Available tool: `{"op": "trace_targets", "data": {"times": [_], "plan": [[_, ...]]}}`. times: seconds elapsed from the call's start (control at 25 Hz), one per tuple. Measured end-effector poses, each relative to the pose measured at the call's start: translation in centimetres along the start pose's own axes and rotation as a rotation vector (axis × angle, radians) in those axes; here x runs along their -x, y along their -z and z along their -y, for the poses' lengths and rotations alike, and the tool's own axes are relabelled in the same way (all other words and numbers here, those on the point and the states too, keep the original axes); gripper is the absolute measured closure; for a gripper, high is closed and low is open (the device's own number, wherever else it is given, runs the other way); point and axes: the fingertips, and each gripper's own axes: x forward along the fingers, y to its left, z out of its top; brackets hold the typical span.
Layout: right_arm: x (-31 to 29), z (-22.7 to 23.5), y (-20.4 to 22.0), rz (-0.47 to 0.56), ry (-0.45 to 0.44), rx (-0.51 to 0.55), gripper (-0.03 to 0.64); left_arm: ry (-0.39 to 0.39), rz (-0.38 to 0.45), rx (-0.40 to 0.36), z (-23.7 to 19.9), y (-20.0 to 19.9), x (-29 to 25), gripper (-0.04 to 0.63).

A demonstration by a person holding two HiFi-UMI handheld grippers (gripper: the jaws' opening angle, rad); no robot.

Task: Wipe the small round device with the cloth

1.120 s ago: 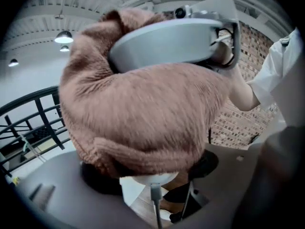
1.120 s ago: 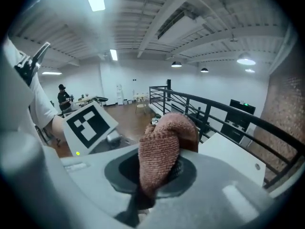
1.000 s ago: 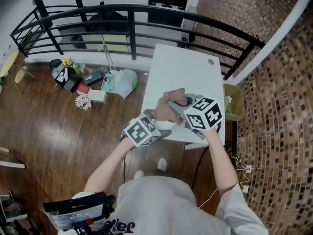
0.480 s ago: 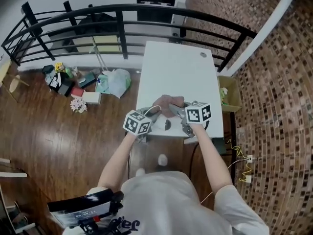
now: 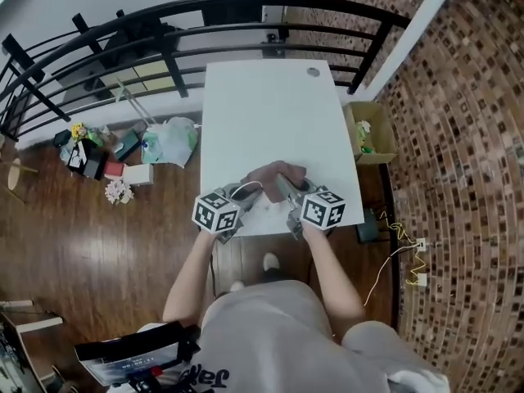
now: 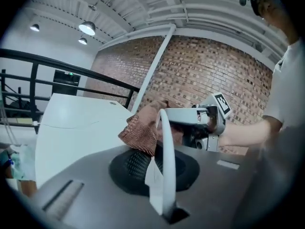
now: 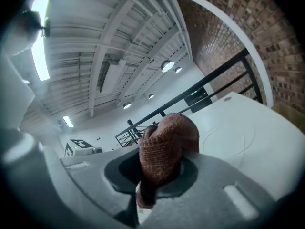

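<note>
Brick wall (image 5: 467,137): fills the head view from 1 o'clock to 5 o'clock.
Wood floor (image 5: 82,260): brown and shiny, from 7 o'clock to 10 o'clock.
Railing (image 5: 246,11): black bars that bend across at 12 o'clock, behind the worktop.
Worktop (image 5: 270,121): white, in the middle of the head view, mostly bare.
Person (image 5: 270,334): at 6 o'clock in a pale shirt, with both arms reaching to the near edge of the worktop.
Pile on the floor (image 5: 123,150): bags, boxes and flowers at 9 o'clock from the worktop.
Cardboard box (image 5: 368,129): on the floor at 3 o'clock, just beside the worktop.
Left hand-held gripper (image 5: 244,200): its jaws have just been closing and are now clenched on a white loop.
Right hand-held gripper (image 5: 285,187): clenched on the cloth, at 3 o'clock from the left one.
Cloth (image 5: 277,173): red-brown and knitted. It is bunched up in the right jaws, and its free end sits on the worktop at 12 o'clock from the two hand-held grippers.
White loop (image 6: 166,142): a thin band that curves up out of the left jaws, right next to the cloth.
Small round device (image 5: 264,207): a pale blob by the worktop's 6 o'clock edge, between the two hand-held grippers. It is too small to tell more.
</note>
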Motion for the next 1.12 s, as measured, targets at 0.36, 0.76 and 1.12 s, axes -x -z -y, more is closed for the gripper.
{"op": "trace_targets", "data": {"times": [0.36,0.76,1.12], "plan": [[0.1,2.5,-4.8,0.126,-0.005,-0.075,0.589,0.014,0.127,0.047,0.7,-4.9,-1.9,0.560],[-1.4,3.4,-7.2,0.165,-0.039,-0.084,0.589,-0.059,0.073,-0.014,-1.8,-6.8,-2.5,0.550],[3.3,11.1,-7.5,0.283,0.173,-0.177,0.589,-0.219,-0.236,-0.157,-6.2,2.7,-0.9,0.305]]}}
